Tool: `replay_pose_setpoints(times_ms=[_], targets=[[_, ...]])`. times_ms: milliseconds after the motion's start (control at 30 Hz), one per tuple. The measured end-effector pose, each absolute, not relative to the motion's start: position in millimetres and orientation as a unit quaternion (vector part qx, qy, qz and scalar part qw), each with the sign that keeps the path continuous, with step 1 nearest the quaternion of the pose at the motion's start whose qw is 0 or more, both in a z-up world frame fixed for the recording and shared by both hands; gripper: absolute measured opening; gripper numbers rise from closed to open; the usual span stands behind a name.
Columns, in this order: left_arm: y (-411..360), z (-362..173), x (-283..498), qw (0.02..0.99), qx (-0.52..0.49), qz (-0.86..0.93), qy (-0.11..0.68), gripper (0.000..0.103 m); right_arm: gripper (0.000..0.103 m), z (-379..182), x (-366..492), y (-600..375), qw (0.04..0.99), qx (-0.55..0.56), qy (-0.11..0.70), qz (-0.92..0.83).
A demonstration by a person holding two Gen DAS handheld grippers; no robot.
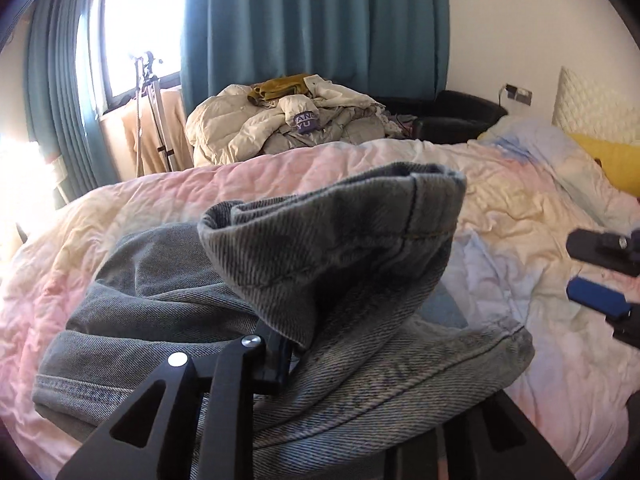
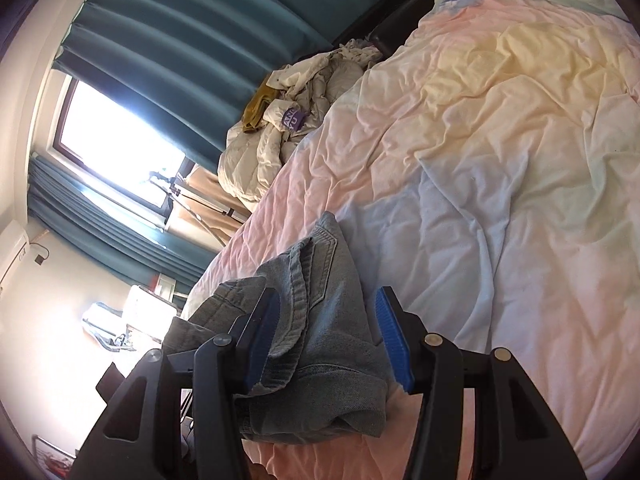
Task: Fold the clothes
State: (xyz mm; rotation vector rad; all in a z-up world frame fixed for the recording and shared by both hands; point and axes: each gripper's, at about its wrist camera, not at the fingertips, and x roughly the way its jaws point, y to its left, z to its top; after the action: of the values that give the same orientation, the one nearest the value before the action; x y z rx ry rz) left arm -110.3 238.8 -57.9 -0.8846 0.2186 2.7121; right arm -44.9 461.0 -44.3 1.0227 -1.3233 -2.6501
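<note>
Blown-out glare from window [image 1: 136,28], soft fisheye-warped edges.

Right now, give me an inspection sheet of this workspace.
Surface: bed with a wrinkled pastel quilt.
Job's things: grey jeans, bunched, one part lifted.
Clutter: pile of pale jackets beyond the bed.
Grippers: left claw shut on the jeans; right claw open, astride the jeans.
Cables: one at the wall socket.
Surroundings: teal curtains, bright window, tripod.
</note>
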Motion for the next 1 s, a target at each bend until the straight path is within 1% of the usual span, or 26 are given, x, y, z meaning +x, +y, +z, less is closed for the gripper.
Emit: replay_pose_setpoints(times_ms=[100,167,367,500,567,733,867,967,1000], targets=[[244,-62,-92,0.153,-0.303,0.933,0.122,0.039,0.050,-46,-51,451,0.016,0.339,-0.410,-0.847],[247,-64,-80,0.162,-0.301,0.928,0.151,0.042,0.050,-49,-54,446,0.024,0.347,-0.406,-0.845],[229,-55,-32,0.214,-0.304,0.912,0.172,0.043,0.050,-52,-65,434,0.063,0.360,-0.414,-0.833],[210,-43,-15,0.237,-0.301,0.907,0.175,0.043,0.050,-48,-79,418,0.095,0.363,-0.403,-0.835],[196,-36,-10,0.241,-0.300,0.908,0.164,0.043,0.050,-46,-91,408,0.107,0.366,-0.392,-0.837],[160,-19,-11,0.245,-0.297,0.917,0.104,0.043,0.050,-40,-121,382,0.133,0.373,-0.364,-0.843],[135,-20,-25,0.236,-0.298,0.924,0.052,0.043,0.050,-38,-141,363,0.149,0.379,-0.339,-0.848],[119,-25,-36,0.231,-0.300,0.926,0.016,0.043,0.050,-32,-138,349,0.143,0.382,-0.294,-0.864],[117,-27,-39,0.230,-0.303,0.925,0.015,0.043,0.050,-29,-139,343,0.140,0.383,-0.271,-0.872]])
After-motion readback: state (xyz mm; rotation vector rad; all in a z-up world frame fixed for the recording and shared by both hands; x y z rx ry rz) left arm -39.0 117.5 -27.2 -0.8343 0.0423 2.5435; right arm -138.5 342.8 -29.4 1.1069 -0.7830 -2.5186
